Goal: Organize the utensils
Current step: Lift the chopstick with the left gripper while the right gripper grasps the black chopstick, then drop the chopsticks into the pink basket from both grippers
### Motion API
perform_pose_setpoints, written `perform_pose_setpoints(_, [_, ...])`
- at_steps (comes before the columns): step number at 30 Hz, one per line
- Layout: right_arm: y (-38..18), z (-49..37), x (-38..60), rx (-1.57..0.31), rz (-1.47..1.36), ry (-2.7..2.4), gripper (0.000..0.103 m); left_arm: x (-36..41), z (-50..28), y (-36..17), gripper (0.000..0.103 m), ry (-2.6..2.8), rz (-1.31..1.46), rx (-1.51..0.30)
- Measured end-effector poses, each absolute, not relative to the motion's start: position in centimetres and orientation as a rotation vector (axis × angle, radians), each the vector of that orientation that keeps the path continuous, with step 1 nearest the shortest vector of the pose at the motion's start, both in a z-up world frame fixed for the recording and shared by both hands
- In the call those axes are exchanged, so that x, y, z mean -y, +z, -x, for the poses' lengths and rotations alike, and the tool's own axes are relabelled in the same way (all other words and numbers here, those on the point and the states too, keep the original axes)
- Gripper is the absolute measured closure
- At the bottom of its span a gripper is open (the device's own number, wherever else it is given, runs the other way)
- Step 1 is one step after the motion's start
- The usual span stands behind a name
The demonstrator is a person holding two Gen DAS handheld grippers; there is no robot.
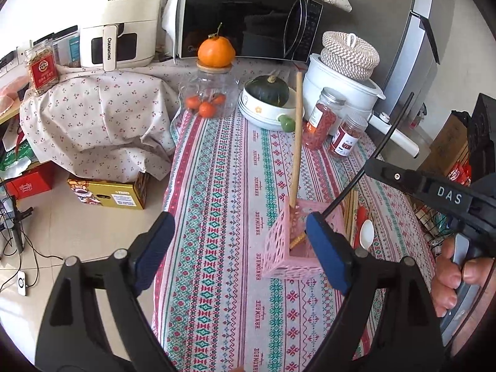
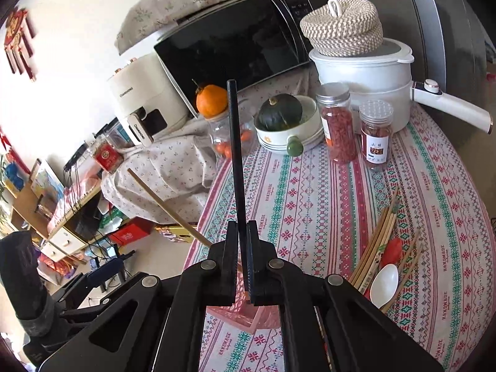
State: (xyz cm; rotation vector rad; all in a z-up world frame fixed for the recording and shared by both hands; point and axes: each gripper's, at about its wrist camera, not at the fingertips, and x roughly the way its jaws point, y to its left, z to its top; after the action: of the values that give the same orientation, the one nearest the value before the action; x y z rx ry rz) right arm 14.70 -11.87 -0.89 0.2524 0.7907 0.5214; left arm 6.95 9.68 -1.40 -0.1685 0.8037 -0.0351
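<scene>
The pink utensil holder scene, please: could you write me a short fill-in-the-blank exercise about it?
1. The wooden chopstick leans inside the ___ holder.
2. The right gripper is shut on a ___ chopstick.
3. The left gripper has its jaws ___.
4. The white spoon lies on the ___.

Missing words: pink; black; open; tablecloth

Wooden chopstick (image 1: 296,142) upright in pink holder (image 1: 286,241)

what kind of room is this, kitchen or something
Most likely a home kitchen or dining corner: a microwave and an air fryer stand at the back, and a cloth-covered table carries a cooking pot, food jars and loose chopsticks.
</scene>
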Motion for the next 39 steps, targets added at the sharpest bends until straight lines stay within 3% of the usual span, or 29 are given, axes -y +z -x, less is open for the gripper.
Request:
perform_pose_setpoints(5, [-1.5,-15.5,12.2,-0.815,-0.264,0.507,0.095,-9.3,-6.9,-1.6,0.016,-0.062,0.17,-0.828])
perform_pose_setpoints(7, [-1.2,-15.4,12.7,-0.813,-0.274,0.51,0.082,-9.1,-6.8,-1.5,0.016,-0.074,0.17,-0.835])
perform_pose_setpoints(8, [-0.9,-15.3,13.1,-0.807,-0.282,0.513,0.066,-9.0,-6.7,-1.5,0.016,-0.079,0.168,-0.839])
perform_pose_setpoints(10, [-0.1,-14.8,14.0,-0.782,-0.299,0.518,0.049,-8.7,-6.5,-1.4,0.016,-0.091,0.162,-0.842])
perform_pose_setpoints(24, [1.8,-11.7,22.3,-0.747,-0.284,0.439,0.035,-5.6,-4.8,-1.4,0.016,-0.18,0.113,-0.898])
perform_pose_setpoints(39, [-6.8,-13.4,26.9,-1.061,-0.214,0.256,0.034,-0.2,-4.5,-3.7,0.016,-0.261,0.007,-1.018])
